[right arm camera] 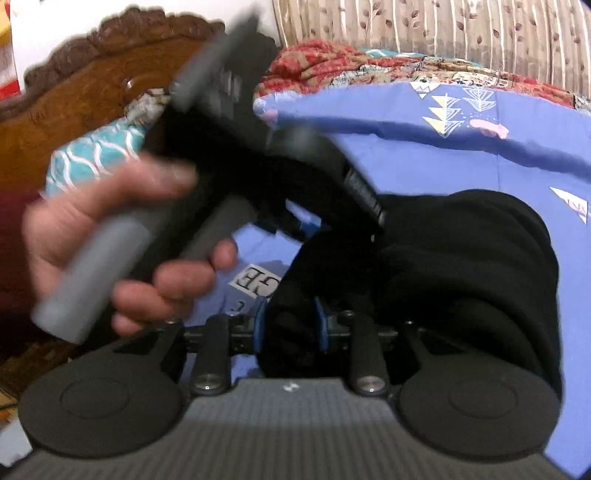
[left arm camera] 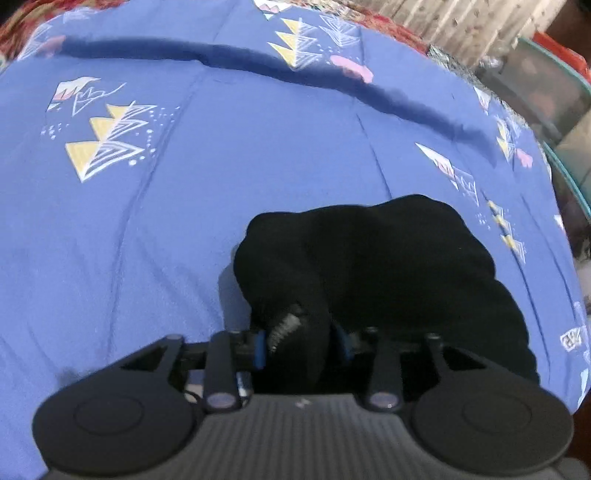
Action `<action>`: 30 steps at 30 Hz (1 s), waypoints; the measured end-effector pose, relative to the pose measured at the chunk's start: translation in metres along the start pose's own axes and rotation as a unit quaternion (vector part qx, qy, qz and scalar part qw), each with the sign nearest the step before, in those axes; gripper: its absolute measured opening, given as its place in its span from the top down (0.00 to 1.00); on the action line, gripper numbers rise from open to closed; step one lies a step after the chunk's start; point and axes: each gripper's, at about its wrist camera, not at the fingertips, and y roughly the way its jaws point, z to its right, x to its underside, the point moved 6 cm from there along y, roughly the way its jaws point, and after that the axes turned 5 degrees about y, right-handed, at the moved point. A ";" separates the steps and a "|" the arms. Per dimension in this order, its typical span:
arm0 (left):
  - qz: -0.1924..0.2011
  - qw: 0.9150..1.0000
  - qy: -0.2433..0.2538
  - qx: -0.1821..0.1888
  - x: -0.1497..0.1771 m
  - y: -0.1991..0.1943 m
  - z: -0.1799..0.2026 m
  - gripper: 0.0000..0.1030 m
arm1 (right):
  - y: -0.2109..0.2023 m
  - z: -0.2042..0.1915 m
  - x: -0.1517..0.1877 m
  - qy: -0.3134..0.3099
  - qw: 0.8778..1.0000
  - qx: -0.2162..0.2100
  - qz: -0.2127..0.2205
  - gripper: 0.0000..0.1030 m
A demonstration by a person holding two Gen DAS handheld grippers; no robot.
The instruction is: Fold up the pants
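Observation:
The black pants [left arm camera: 388,266] lie bunched in a folded roll on a blue patterned bedsheet [left arm camera: 184,221]. My left gripper [left arm camera: 303,345] stands over the near end of the roll. A fold of black cloth with a grey toothed strip sits between its blue pads [left arm camera: 260,349], which stand apart and loose around it. In the right wrist view the pants [right arm camera: 461,258] show as stacked black folds. My right gripper [right arm camera: 291,325] has cloth between its parted pads [right arm camera: 321,326]. A hand [right arm camera: 92,229] holds the blurred left gripper [right arm camera: 308,230] at the pants' left end.
A carved wooden headboard [right arm camera: 74,110] and a teal pillow [right arm camera: 92,155] stand at the left. A red patterned blanket [right arm camera: 332,62] lies beyond the sheet [right arm camera: 443,158], and a striped curtain [right arm camera: 443,29] hangs behind it. A teal-rimmed object [left arm camera: 554,92] sits past the bed's right edge.

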 end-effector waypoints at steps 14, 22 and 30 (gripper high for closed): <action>0.059 0.998 0.005 0.034 0.015 -0.051 0.011 0.32 | -0.100 0.077 0.002 0.090 0.993 0.048 0.063 0.55; 0.060 0.991 0.109 0.039 0.021 -0.050 0.052 0.61 | -0.101 0.077 0.051 0.066 0.989 0.134 -0.020 0.88; 0.029 0.991 0.130 -0.019 0.040 -0.026 0.042 0.48 | -0.104 0.082 0.063 0.095 0.989 0.106 -0.030 0.70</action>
